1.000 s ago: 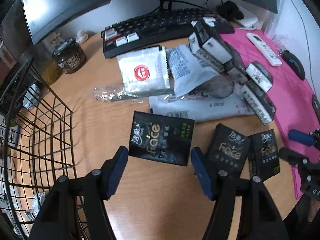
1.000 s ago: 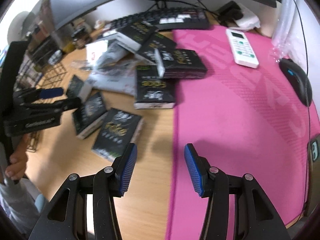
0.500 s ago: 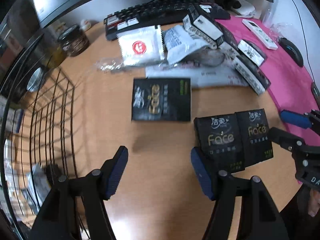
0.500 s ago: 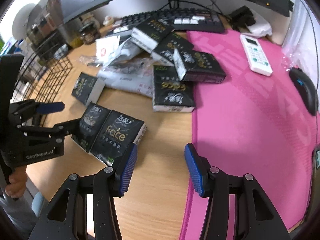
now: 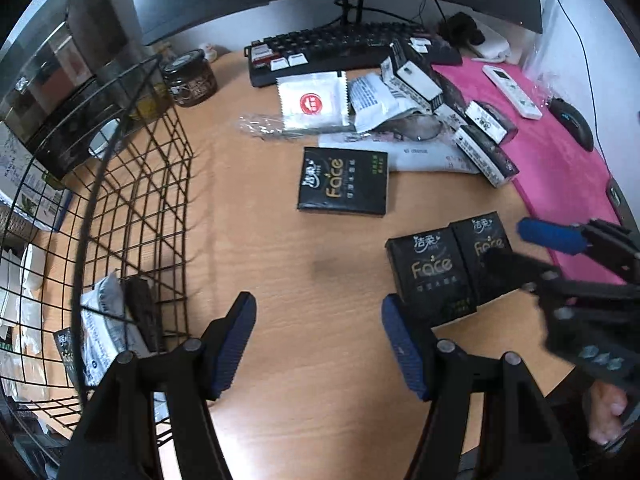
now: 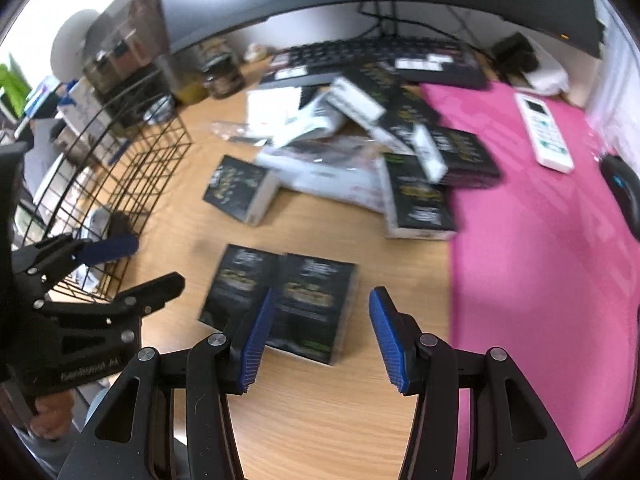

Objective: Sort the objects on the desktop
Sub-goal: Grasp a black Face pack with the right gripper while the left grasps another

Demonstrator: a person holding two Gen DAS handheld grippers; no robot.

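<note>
Black "Face" tissue packs lie on the wooden desk. One pack (image 5: 343, 181) sits alone mid-desk; a pair (image 5: 448, 266) lies side by side, seen again as the pair (image 6: 280, 300) in the blurred right wrist view. My left gripper (image 5: 316, 344) hangs open above bare wood, holding nothing. My right gripper (image 6: 318, 336) is open too, its left pad over the pair's right pack without gripping it. More packs (image 6: 424, 188) and white pouches (image 5: 312, 100) are heaped near the keyboard. The right gripper (image 5: 532, 248) also shows at the left wrist view's right edge.
A black wire basket (image 5: 132, 208) at the left holds a pack and pouches. Behind the heap stand a keyboard (image 5: 348, 46), monitor and dark jar (image 5: 190, 78). A pink mat (image 6: 532, 232) carries a white remote (image 6: 544, 132) and a mouse (image 6: 624, 196). A hand (image 6: 48, 416) grips the left tool.
Both grippers have drawn back and risen, so the desk shows smaller. The basket has come further into the left view. The right view has swung left over the pair of packs.
</note>
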